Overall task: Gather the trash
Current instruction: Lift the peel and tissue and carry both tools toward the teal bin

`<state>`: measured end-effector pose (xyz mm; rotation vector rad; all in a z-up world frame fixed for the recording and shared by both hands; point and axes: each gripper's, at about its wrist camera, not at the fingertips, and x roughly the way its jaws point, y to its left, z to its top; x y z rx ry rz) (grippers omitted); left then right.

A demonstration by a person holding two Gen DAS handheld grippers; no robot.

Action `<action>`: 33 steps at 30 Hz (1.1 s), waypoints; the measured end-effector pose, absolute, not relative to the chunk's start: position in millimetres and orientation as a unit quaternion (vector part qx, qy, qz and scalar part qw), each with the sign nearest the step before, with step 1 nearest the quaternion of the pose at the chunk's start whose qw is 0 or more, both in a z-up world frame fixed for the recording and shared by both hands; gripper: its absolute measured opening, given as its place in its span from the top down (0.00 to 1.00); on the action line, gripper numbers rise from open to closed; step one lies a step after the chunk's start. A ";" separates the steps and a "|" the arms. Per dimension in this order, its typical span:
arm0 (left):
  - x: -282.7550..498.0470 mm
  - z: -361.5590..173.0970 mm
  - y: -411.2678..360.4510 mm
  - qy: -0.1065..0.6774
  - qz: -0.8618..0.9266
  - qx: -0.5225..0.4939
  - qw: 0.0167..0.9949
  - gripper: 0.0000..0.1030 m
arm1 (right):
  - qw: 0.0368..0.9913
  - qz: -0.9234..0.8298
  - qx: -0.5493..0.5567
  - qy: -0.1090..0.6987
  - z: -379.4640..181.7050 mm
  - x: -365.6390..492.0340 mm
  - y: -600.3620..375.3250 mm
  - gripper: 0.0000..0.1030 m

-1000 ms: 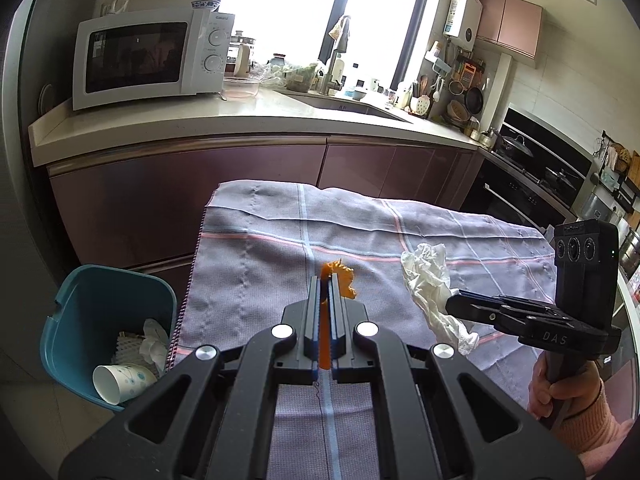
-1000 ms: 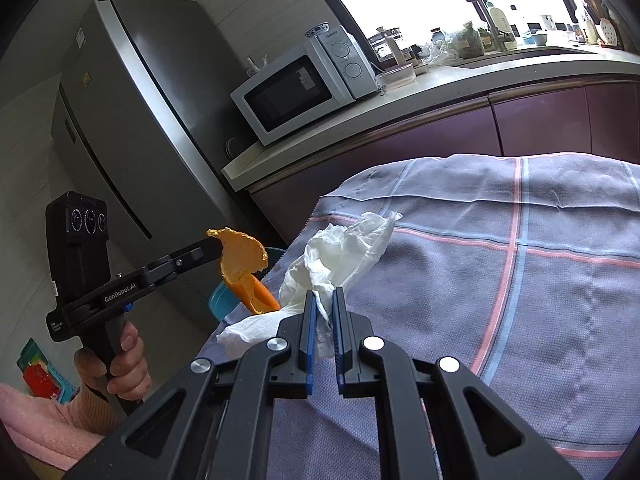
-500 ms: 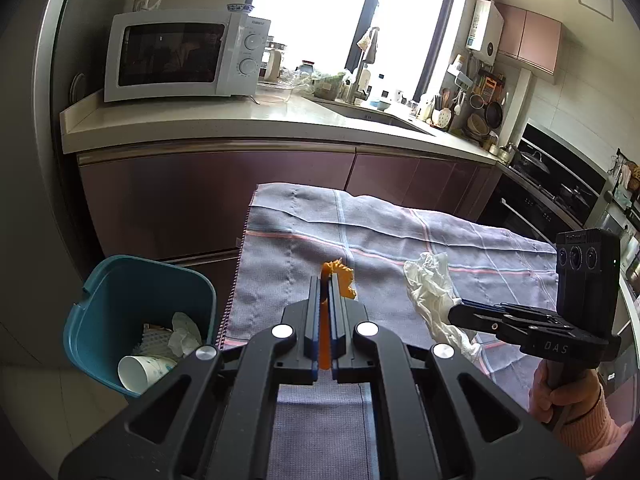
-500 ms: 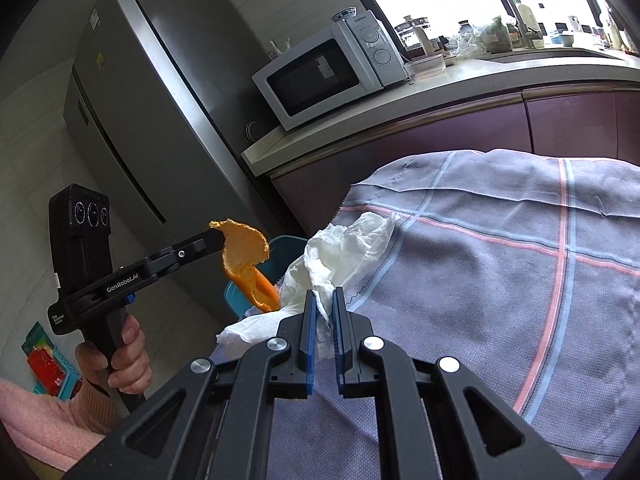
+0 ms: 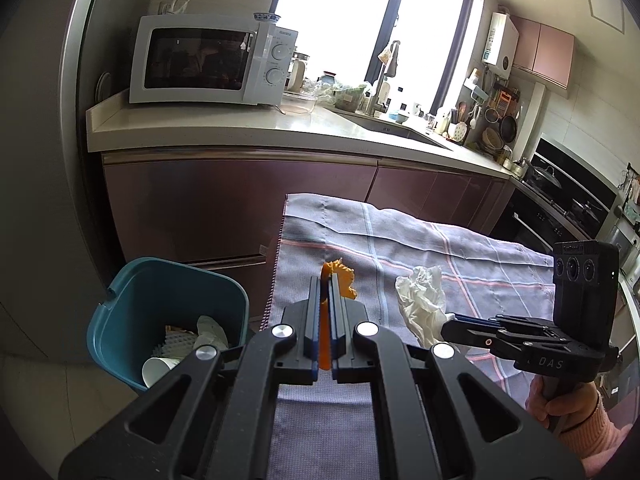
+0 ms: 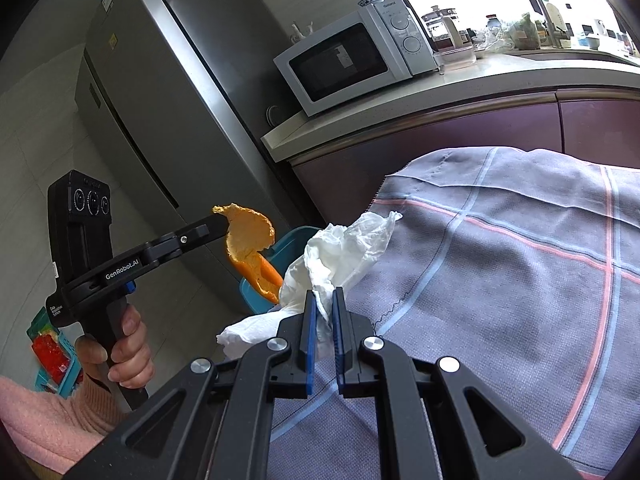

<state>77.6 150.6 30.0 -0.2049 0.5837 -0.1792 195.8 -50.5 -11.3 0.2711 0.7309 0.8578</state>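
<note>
Your teal plastic bin [image 5: 120, 304] sits on the floor beside the table's left edge, holding one paper cup [image 5: 154, 370] and crumpled white scraps. Your left gripper [image 5: 325, 280] has its jaws pinching one curled orange peel [image 6: 250, 240]; your right gripper [image 6: 321, 300] pinches one crumpled white tissue [image 6: 340, 252] above the plaid cloth [image 6: 520, 260].

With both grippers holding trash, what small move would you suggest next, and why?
Probably carry the left gripper leftward over the bin before releasing. It is shut on the orange peel, which hangs above the cloth's edge, short of the bin's opening; the right gripper holds the tissue.
</note>
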 end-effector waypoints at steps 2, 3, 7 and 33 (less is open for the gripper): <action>76.6 30.2 155.4 0.285 -0.084 -0.101 0.949 0.96 | 0.835 0.409 0.127 0.347 -11.8 196.2 -46.9 0.93; 76.8 30.6 158.1 0.285 -0.082 -0.102 0.950 0.96 | 0.834 0.410 0.126 0.347 -11.7 197.3 -45.2 0.93; 76.1 31.7 168.0 0.282 -0.072 -0.105 0.951 0.96 | 0.830 0.417 0.123 0.349 -10.4 200.2 -37.2 0.93; 70.4 24.1 216.3 0.279 -0.030 -0.125 0.952 0.96 | 0.809 0.452 0.096 0.362 -2.8 211.7 12.6 0.93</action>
